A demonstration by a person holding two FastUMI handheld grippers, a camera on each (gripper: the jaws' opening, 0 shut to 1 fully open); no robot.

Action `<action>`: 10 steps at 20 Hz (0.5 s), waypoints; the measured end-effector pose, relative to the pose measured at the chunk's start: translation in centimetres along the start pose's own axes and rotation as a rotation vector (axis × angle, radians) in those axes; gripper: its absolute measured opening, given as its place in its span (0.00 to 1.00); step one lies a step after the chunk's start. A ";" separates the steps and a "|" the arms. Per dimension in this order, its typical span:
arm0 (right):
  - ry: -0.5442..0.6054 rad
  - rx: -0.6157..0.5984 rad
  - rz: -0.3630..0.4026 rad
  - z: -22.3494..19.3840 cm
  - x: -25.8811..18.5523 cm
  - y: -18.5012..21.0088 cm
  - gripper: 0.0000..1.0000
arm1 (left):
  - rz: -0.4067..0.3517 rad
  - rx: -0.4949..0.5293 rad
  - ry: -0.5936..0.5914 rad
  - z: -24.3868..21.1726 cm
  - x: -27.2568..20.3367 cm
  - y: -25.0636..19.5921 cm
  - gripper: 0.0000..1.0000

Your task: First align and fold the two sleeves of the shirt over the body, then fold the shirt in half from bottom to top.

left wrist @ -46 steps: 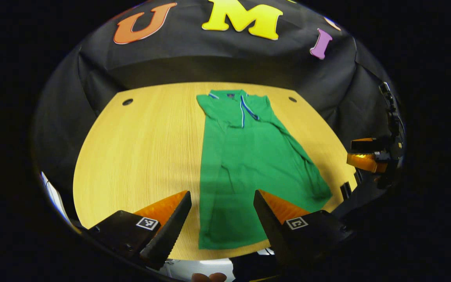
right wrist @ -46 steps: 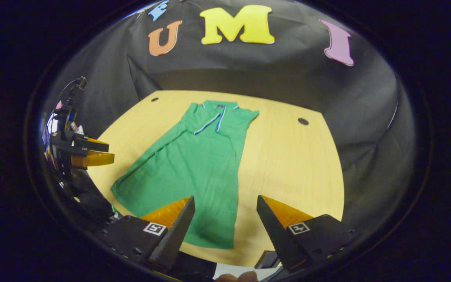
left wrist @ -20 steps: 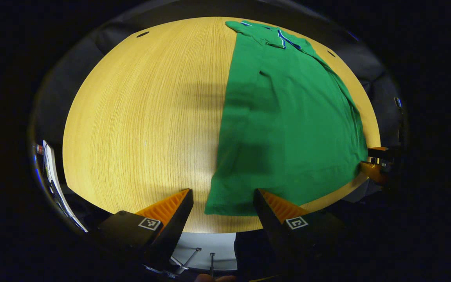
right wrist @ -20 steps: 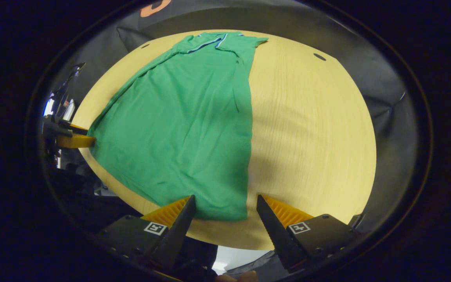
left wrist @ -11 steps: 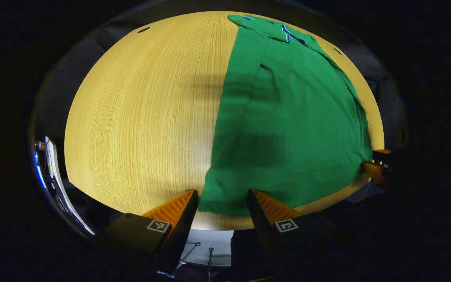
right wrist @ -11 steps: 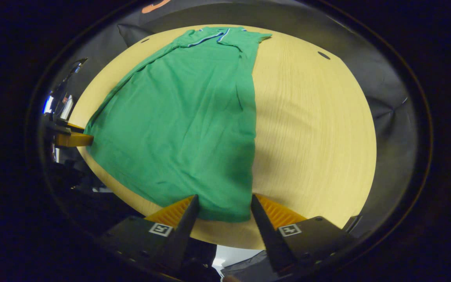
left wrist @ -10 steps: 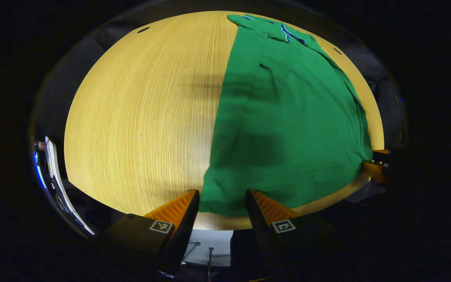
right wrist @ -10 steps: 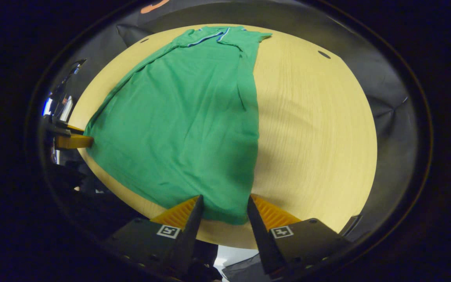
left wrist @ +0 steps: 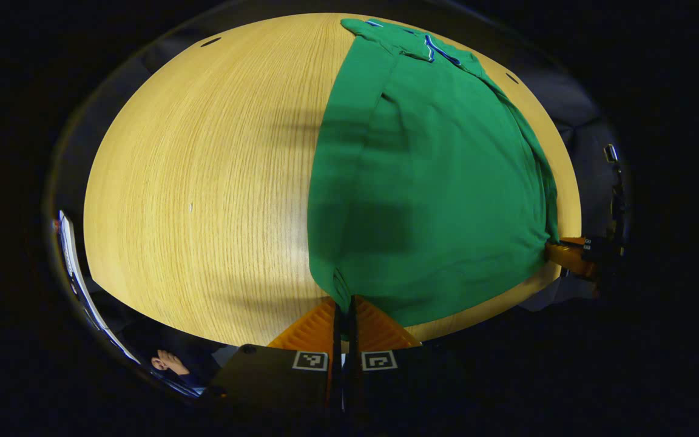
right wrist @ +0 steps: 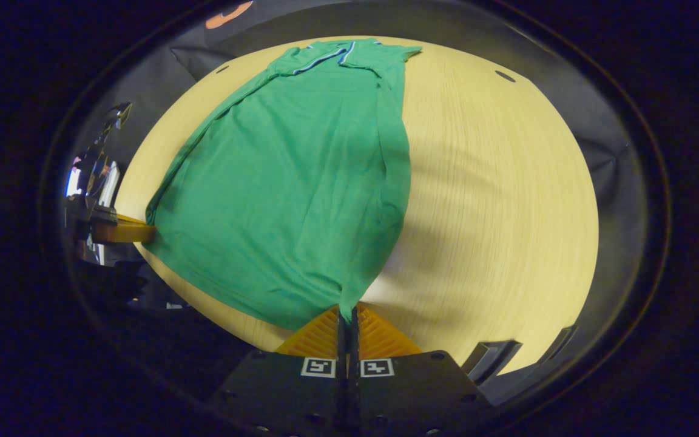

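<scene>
Left claw [left wrist: 342, 303] and right claw [right wrist: 347, 314] each clamp a hem corner of the green shirt [left wrist: 428, 182] at the counter [left wrist: 204, 182] edge.

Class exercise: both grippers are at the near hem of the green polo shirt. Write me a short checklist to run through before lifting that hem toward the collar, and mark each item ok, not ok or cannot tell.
1. Left gripper shut on the green polo shirt at its near left hem corner: ok.
2. Right gripper shut on the near right hem corner: ok.
3. Both sleeves folded over the body: ok, side edges run straight, no sleeve sticks out.
4. Collar flat at the far end: ok.
5. Both fabric layers caught in each grip: cannot tell.
6. Wooden table free of obstacles beside the shirt: ok.
</scene>
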State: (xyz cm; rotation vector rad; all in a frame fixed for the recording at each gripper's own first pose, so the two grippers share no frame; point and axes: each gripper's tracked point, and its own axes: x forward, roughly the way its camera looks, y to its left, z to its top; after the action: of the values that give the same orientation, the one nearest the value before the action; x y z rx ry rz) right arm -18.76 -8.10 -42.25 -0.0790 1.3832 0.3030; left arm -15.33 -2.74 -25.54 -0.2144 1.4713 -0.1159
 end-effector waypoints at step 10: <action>-0.056 0.061 0.078 1.5 -2.7 -0.5 0.00 | -0.143 -0.010 -0.065 9.5 -12.1 -9.3 0.04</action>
State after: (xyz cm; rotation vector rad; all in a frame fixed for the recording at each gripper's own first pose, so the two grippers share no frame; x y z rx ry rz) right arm -17.67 -8.68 -39.37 0.0338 1.3409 0.3251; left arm -6.61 -8.57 -10.98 -0.3289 1.3920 -0.2149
